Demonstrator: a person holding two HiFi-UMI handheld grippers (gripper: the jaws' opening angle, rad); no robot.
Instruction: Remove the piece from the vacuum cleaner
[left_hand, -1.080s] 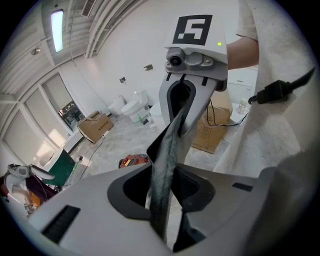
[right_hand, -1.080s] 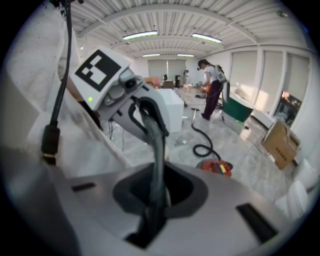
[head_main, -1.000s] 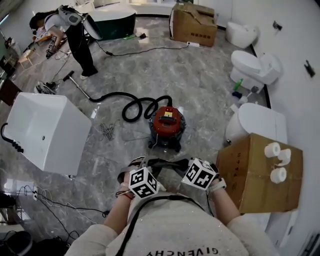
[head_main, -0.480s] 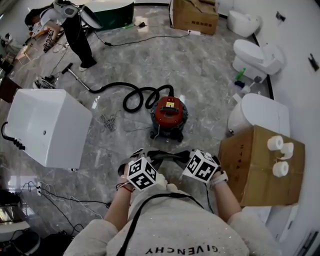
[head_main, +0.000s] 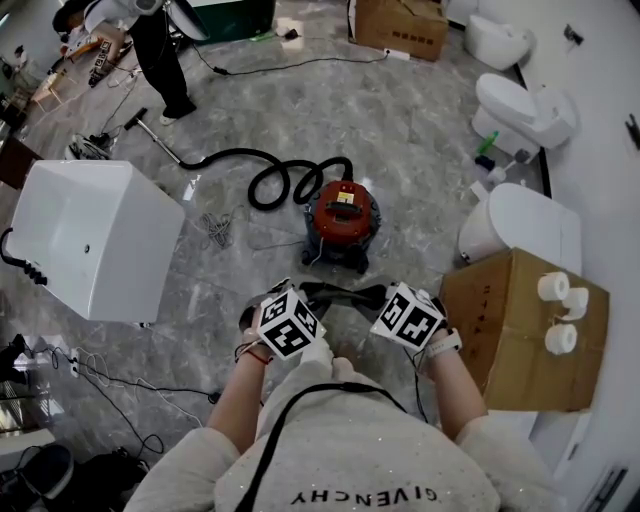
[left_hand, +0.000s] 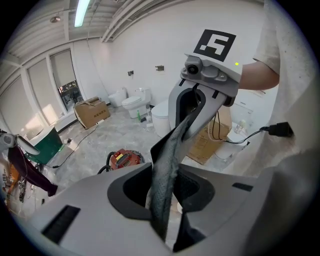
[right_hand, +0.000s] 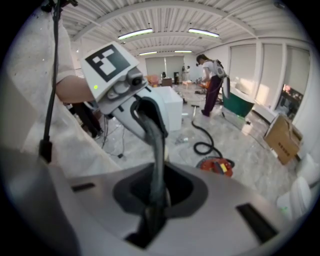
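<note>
Both hand-held grippers, 2 in all, sit low in the head view: the left hand-held gripper (head_main: 303, 297) and right hand-held gripper (head_main: 378, 296) share 1 dark grey piece (head_main: 340, 296) stretched between them, apart from 1 red vacuum cleaner (head_main: 342, 222) on the floor (head_main: 420, 150) with 1 black hose (head_main: 275, 180). 3 paper rolls (head_main: 547, 287) top 1 cardboard box (head_main: 500, 340). Left gripper view: jaws clamp the piece's textured edge. Right gripper view: jaws pinch its other end, narrow.

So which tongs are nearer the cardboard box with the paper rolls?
Right. The right tongs hang just left of the cardboard box; the left tongs are farther left.
</note>
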